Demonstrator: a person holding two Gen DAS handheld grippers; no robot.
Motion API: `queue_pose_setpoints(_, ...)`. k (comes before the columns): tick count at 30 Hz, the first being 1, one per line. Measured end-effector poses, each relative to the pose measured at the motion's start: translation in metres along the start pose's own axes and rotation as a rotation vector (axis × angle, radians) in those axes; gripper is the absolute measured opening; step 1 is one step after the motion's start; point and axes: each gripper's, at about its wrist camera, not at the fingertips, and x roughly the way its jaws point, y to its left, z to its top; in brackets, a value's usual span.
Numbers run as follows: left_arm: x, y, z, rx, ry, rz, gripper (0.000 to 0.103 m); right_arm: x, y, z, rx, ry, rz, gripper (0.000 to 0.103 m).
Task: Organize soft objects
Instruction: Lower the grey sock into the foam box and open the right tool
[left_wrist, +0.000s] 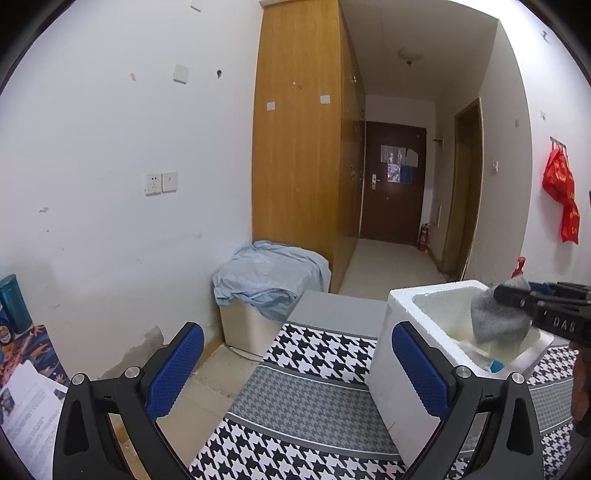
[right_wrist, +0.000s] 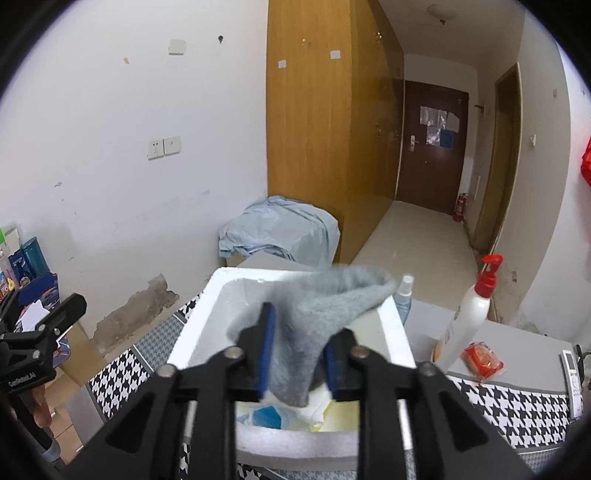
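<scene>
2 grippers, 1 sock, 1 box: entry as follows.

- Item 1: grey sock (right_wrist: 325, 302), soft, crumpled. Hanging over the open top of the white foam box (right_wrist: 221, 295), lower tip down inside the box mouth, upper end flopped toward the far rim.
- Item 2: R gripper (right_wrist: 304, 325). Blue-padded jaws parted partway, sock loose between them; fabric against the L-side pad, dark gap at the other pad. From L wrist view, seen at frame right w/ sock dangling off its tip above the box.
- Item 3: L gripper (left_wrist: 297, 332). Jaws spread wide, nothing between, held near the box's L side over the houndstooth cloth (left_wrist: 314, 354).
- Item 4: box contents, partly hidden: something blue (right_wrist: 267, 413) and pale yellow/white stuff at the bottom; exact type not clear.
- Misc. on tabletop R of box: small spray bottle (right_wrist: 404, 295) just beside the far corner, white pump bottle w/ red top (right_wrist: 469, 314), red packet (right_wrist: 482, 360), remote (right_wrist: 572, 380) at far R edge.
- Bkgd: light-blue sheet (left_wrist: 269, 277) draped over a bin by the wooden wardrobe (left_wrist: 295, 147).
</scene>
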Motion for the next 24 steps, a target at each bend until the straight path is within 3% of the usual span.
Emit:
queue_pose_setpoints(1, -0.001, 0.0, 0.001, -0.002, -0.003, 0.0, 0.102, 0.0, 0.001, -0.001, -0.003, 0.008, 0.002, 0.049)
queue_pose_setpoints(2, -0.002, 0.001, 0.001, -0.004, -0.007, -0.001, 0.102, 0.0, 0.001, -0.001, -0.002, 0.013, 0.006, 0.053)
queue_pose_setpoints(6, -0.004, -0.001, 0.001, -0.001, -0.01, -0.004, 0.102, -0.004, 0.005, -0.003, -0.019, 0.004, -0.004, 0.055)
queue_pose_setpoints(9, -0.006, -0.001, 0.0, -0.003, -0.011, -0.004, 0.102, -0.006, 0.007, -0.004, -0.027, 0.002, -0.005, 0.069)
queue_pose_setpoints(11, -0.008, -0.002, -0.001, 0.003, -0.007, -0.007, 0.102, -0.01, 0.005, -0.003, -0.018, -0.003, -0.001, 0.071)
queue_pose_setpoints(14, -0.01, -0.004, -0.001, 0.006, -0.008, -0.014, 0.102, -0.014, 0.005, -0.003, -0.044, 0.044, -0.01, 0.085)
queue_pose_setpoints(17, -0.012, -0.006, -0.001, 0.006, -0.01, -0.021, 0.102, -0.019, 0.005, -0.006, -0.068, 0.063, -0.036, 0.085)
queue_pose_setpoints(24, -0.017, -0.016, 0.0, 0.018, -0.011, -0.049, 0.102, -0.027, -0.005, -0.019, -0.052, 0.133, -0.008, 0.085)
